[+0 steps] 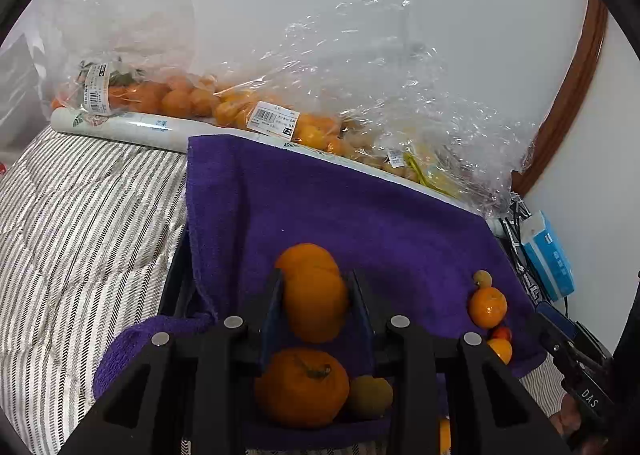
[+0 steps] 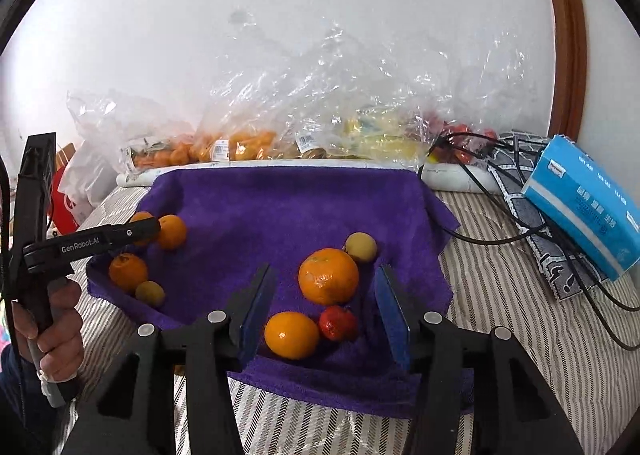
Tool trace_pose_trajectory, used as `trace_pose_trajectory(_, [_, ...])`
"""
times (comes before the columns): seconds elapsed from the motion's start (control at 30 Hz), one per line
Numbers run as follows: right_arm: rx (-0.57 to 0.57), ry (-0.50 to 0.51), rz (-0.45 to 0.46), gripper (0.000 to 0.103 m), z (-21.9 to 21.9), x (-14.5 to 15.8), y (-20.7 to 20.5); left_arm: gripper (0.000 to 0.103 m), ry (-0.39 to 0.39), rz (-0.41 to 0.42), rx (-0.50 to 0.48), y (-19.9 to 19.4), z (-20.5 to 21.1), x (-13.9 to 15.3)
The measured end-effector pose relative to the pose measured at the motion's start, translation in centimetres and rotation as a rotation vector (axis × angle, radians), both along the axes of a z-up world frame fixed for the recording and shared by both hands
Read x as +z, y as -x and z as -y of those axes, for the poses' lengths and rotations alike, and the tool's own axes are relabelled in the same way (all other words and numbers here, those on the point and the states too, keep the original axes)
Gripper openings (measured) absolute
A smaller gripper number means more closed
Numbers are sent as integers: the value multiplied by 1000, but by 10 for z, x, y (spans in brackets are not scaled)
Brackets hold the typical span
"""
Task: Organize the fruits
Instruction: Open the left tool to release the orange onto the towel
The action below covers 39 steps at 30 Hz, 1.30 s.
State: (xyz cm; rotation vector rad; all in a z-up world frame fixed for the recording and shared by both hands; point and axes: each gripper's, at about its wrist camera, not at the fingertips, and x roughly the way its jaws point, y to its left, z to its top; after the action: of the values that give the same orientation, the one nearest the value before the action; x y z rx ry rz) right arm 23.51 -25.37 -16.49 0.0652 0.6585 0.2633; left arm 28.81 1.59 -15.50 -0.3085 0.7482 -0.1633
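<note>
The left gripper (image 1: 316, 295), low centre of its own view, is closed on an orange (image 1: 316, 303), pads pressing both sides; a second orange (image 1: 308, 255) sits just behind it and a stemmed orange (image 1: 302, 387) nearer the camera. The right gripper (image 2: 324, 311), low centre of its view, stands open with nothing gripped; between its jaws lie a lemon-coloured orange (image 2: 291, 335) and a small red fruit (image 2: 338, 322), a big orange (image 2: 328, 275) just beyond. All fruit rests on a purple towel (image 2: 280, 207) over a striped cover (image 2: 500, 295); bagged fruit (image 2: 240, 147) lines the wall at upper centre; a blue tissue pack (image 2: 584, 195) is at right. To sort well, I judge the left should lift its orange clear before moving, so the neighbours don't roll; the right should centre on one fruit before closing.
</note>
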Motion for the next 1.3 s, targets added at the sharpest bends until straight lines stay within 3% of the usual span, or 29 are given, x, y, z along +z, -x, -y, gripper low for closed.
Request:
trace_pose_trajectory(0.27, [3,43,56,52,-8,5,12,42,-22,53,7,6,0,8])
trace_pose_trajectory(0.4, [39,5,66,52,-11,14,18,47,-40,87,8,12,1,15])
trace_pose_trajectory(0.73, [59,-22,-15,52,-41,20,67,48,-25,83,-5,35,-12,36])
trace_pose_trajectory(1.03, [128,-55,-147,52,-85,-14,98,48,-47,108,59,94,-59,29])
trace_pose_trajectory(1.17, [125,17,-160,52,-109,-28,101,48,-105,122,125,123,-71,15])
trace_pose_trajectory(1.3, [95,136,-196,47,-126,-37,98,48,-86,133,103,130,-73,14])
